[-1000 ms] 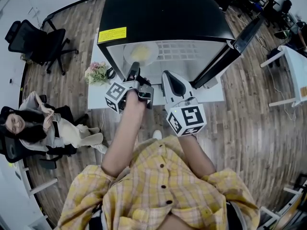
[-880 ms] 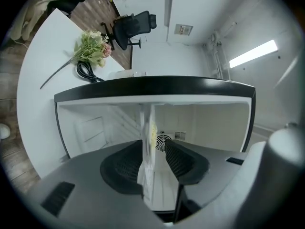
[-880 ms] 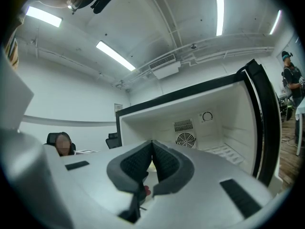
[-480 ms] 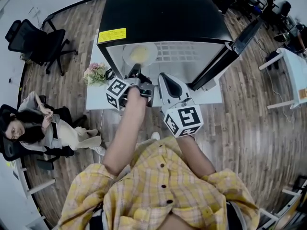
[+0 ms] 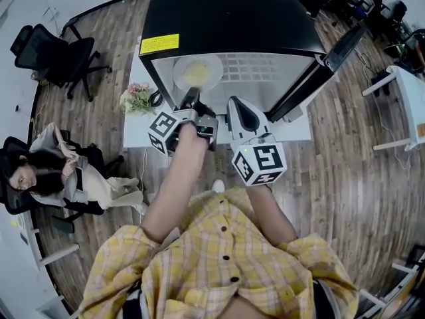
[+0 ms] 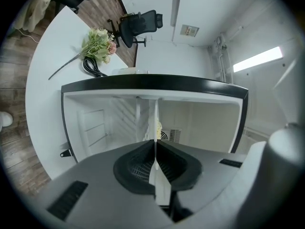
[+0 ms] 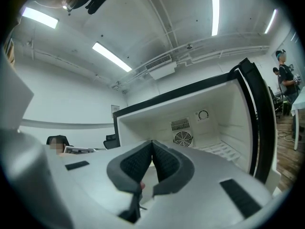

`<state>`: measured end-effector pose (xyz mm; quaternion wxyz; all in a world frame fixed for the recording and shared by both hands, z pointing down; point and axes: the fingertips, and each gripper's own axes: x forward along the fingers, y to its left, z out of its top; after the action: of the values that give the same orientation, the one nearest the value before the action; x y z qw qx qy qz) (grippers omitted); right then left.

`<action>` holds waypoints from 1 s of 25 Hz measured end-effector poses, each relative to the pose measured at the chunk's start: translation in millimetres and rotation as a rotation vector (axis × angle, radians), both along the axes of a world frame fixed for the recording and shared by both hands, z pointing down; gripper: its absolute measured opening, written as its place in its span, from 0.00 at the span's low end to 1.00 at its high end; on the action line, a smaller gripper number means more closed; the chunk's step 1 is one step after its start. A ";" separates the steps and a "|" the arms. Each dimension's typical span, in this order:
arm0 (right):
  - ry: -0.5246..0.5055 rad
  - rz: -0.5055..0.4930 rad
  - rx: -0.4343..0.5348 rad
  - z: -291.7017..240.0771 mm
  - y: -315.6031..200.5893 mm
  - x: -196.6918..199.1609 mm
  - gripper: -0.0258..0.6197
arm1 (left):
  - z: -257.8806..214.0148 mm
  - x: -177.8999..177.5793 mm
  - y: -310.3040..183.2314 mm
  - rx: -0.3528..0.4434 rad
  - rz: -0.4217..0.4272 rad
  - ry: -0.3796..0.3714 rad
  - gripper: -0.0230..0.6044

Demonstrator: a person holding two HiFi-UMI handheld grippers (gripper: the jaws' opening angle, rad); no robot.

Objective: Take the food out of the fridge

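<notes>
Grip: left tool (image 6: 155, 143) has just been closing and is now clamped on plate (image 5: 179, 70) rim; right tool (image 7: 151, 144) closed, empty. Food (image 5: 197, 74) sits on plate inside fridge (image 5: 232, 25). My worry: this one-edge pinch lets plate tip on pulling, and food slides off.

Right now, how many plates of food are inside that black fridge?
1. A round white plate of pale yellow food sits on the white wire shelf at the left of the open black fridge. Others may be hidden inside.

Black fridge (image 5: 232, 12), white plate (image 5: 180, 78), yellow plaid shirt (image 5: 219, 264).
</notes>
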<state>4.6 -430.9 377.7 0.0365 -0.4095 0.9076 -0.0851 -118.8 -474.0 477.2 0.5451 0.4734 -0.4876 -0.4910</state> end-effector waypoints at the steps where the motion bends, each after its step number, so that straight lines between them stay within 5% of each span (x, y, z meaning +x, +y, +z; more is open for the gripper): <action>1: -0.003 0.002 -0.002 1.0 0.9 0.5 0.05 | -4.3 1.2 4.5 0.010 -0.003 -0.002 0.07; 25: -0.011 0.067 -0.004 -4.9 54.5 4.7 0.05 | -67.8 30.1 111.3 0.113 0.091 -0.080 0.07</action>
<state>9.3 -376.4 372.9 0.0433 -0.4394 0.8930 -0.0879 -88.7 -362.7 409.5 0.5192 0.5443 -0.4587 -0.4731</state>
